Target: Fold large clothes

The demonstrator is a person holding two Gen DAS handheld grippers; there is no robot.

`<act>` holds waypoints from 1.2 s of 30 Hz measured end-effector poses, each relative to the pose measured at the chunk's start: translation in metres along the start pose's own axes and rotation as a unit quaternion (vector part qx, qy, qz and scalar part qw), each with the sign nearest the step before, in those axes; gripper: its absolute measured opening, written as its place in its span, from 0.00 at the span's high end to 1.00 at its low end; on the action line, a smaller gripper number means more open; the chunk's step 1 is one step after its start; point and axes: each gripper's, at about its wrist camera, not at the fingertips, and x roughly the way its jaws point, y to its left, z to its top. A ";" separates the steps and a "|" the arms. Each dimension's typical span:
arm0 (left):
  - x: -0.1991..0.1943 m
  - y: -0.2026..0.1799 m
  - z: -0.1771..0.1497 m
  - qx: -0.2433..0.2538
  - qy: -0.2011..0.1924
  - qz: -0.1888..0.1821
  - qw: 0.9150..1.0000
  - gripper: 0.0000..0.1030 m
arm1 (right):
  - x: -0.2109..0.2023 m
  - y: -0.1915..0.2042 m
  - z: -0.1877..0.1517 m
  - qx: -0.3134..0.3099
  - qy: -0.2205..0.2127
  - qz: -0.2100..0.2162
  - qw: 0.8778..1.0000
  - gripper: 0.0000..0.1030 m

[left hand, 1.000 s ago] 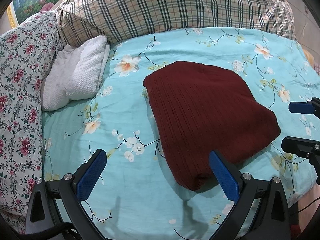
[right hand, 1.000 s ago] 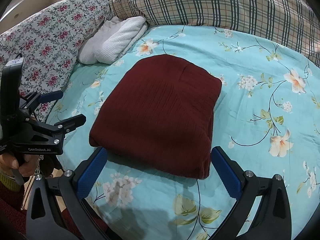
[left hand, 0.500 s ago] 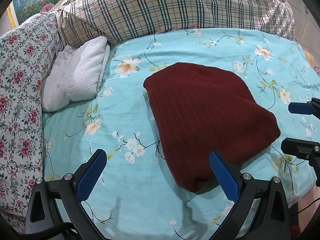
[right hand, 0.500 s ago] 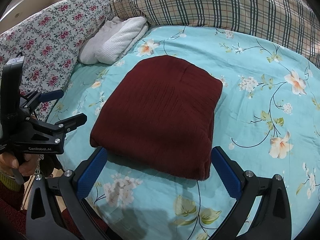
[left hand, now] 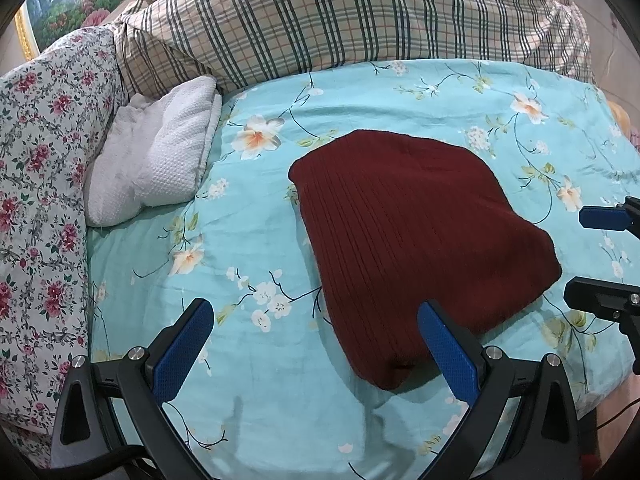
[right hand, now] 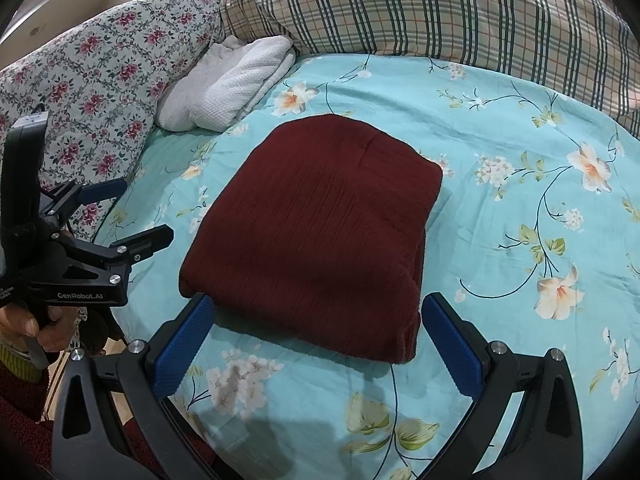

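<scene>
We judge the folding all but done: the sweater (right hand: 320,232) lies as a neat packet mid-bed (right hand: 520,208), with our left gripper (left hand: 316,344) and right gripper (right hand: 316,340) spread, empty, just short of it

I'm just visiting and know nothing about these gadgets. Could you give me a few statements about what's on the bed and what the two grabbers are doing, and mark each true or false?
1. The dark red ribbed knit garment lies folded into a compact bundle on the turquoise floral bedsheet. True.
2. The left gripper is clamped on the garment. False: its fingers are spread and hold nothing.
3. A white textured folded towel lies apart from the garment. True.
4. The right gripper is lifting the garment. False: it is open, and the garment rests on the sheet.
</scene>
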 end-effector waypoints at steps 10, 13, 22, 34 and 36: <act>0.002 0.001 0.001 -0.002 0.001 -0.002 1.000 0.01 | 0.000 -0.001 0.001 0.000 -0.001 0.000 1.000 0.00; 0.002 0.000 0.001 -0.003 0.002 -0.002 1.000 0.01 | 0.000 -0.001 0.001 0.000 -0.001 0.000 1.000 0.00; 0.004 -0.001 0.003 -0.005 0.003 -0.003 1.000 0.01 | 0.000 -0.005 0.007 0.001 -0.005 0.000 1.000 0.00; 0.006 0.000 0.009 -0.004 -0.007 0.010 1.000 0.01 | 0.002 -0.006 0.010 0.000 -0.009 -0.001 1.000 0.00; 0.008 0.000 0.012 -0.005 -0.006 0.008 1.000 0.01 | 0.003 -0.007 0.011 0.000 -0.009 -0.002 1.000 0.00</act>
